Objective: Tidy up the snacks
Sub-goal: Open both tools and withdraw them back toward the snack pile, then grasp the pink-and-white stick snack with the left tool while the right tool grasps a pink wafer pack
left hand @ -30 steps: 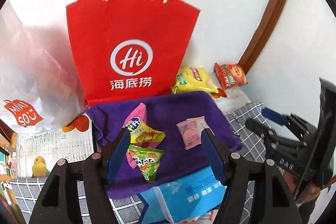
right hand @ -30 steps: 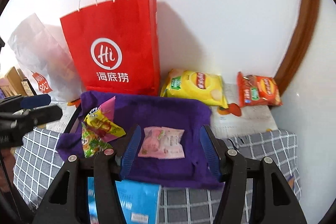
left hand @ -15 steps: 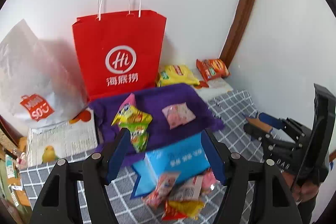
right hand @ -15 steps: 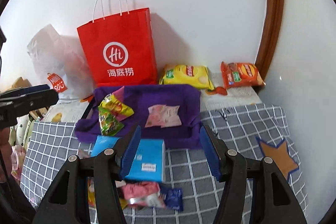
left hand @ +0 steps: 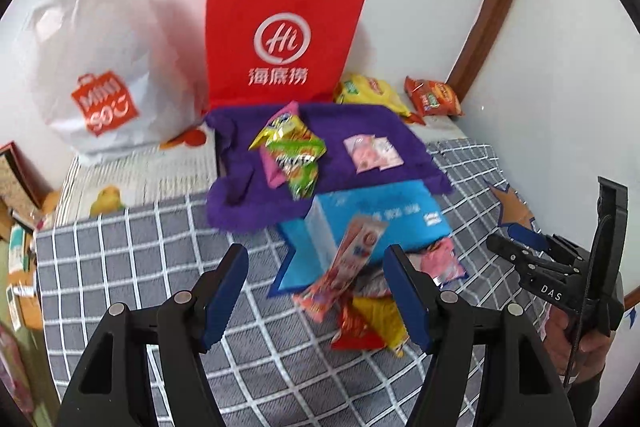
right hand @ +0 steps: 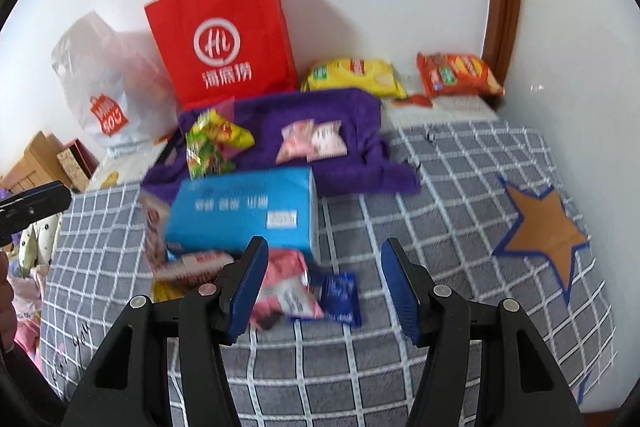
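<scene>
As both grippers are pulling back from the purple cloth (left hand: 376, 135), the view is widening — a loose pile of snacks (left hand: 360, 291) in front of the blue box (left hand: 380, 215) is now coming into frame, where a second ago only the cloth and its packets were filling it. The left gripper (left hand: 316, 287) is standing with jaws apart and empty; the right gripper (right hand: 324, 279) is likewise apart and holding nothing, hovering over a pink packet (right hand: 286, 287) and a blue one (right hand: 338, 293). Sorted packets are already lying on the cloth — a green-yellow cluster (right hand: 212, 143) and a pink pair (right hand: 312, 141). Judging by this, a placement is finished and the next pick is likely coming from the pile. Everything is resting on a grey checked cover (right hand: 440, 187) in a white-walled corner, with a red bag (right hand: 224, 35), a white bag (left hand: 100, 67) and chip bags (right hand: 354, 75) along the wall.
</scene>
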{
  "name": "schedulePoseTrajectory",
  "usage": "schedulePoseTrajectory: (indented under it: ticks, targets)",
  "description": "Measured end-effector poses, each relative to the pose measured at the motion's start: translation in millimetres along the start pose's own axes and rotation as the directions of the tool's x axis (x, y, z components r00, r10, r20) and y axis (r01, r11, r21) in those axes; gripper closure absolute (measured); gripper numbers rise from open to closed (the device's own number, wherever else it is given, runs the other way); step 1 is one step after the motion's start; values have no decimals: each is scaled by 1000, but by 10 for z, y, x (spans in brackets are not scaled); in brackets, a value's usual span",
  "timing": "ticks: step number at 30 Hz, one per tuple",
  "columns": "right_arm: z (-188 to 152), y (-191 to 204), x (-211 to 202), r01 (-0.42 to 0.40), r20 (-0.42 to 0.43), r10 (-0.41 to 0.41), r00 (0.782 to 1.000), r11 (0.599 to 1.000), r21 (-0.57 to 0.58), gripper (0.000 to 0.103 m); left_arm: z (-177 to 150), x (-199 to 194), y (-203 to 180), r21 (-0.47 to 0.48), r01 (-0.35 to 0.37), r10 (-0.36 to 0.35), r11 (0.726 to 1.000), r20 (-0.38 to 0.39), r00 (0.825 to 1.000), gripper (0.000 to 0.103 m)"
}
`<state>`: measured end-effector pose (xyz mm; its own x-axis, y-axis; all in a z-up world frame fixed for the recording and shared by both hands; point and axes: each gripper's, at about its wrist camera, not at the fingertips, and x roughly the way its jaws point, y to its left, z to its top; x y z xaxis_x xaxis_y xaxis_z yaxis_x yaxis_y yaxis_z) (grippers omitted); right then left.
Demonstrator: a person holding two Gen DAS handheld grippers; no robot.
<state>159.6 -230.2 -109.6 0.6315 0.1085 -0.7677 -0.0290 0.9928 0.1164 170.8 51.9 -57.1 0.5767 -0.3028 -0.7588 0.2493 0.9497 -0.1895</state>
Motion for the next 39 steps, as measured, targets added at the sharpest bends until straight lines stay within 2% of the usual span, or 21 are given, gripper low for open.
schedulePoseTrajectory:
  ticks: [6, 13, 18, 23, 27, 31, 37, 38, 39]
  targets:
    - [-184, 100, 197, -63, -50, 61, 997, 998, -28, 41, -158, 60, 145, -46, -15, 13, 999, -31, 999, 35]
    - [-208, 224, 452, -145, -80, 142, 987, 989, -30, 37, -292, 76, 227, -45, -36, 33, 998, -61, 998, 35]
    - [-238, 316, 692, -147, -125, 140, 982, 988, -51, 35, -318, 123, 204, -27, -40, 38, 999, -68, 997, 35]
    - [-290, 430, 844, -128, -140, 110, 984, 983, -131, 33, -321, 309, 77, 12, -30, 31, 999, -91, 995, 35]
    - [-307, 423, 778, -138, -120, 118, 986, 976, -167, 43, -312, 536, -35, 40, -59, 63, 997, -115, 991, 35]
    - [-328, 340, 592, -141, -85, 128, 988, 975, -171, 43, -283, 738, -123, 58, -31, 39, 998, -129, 991, 35]
    - [-319, 119, 204, -147, 3, 149, 989, 980, -137, 43, -281, 1037, -221, 85, -27, 41, 996, -163, 986, 37]
    - [-325, 80, 137, -149, 17, 153, 988, 980, -131, 43, -279, 1061, -226, 84, -28, 41, 996, -164, 986, 41]
    - [-330, 54, 93, -148, 25, 153, 988, 981, -127, 43, -279, 1082, -230, 81, -28, 41, 996, -162, 986, 55]
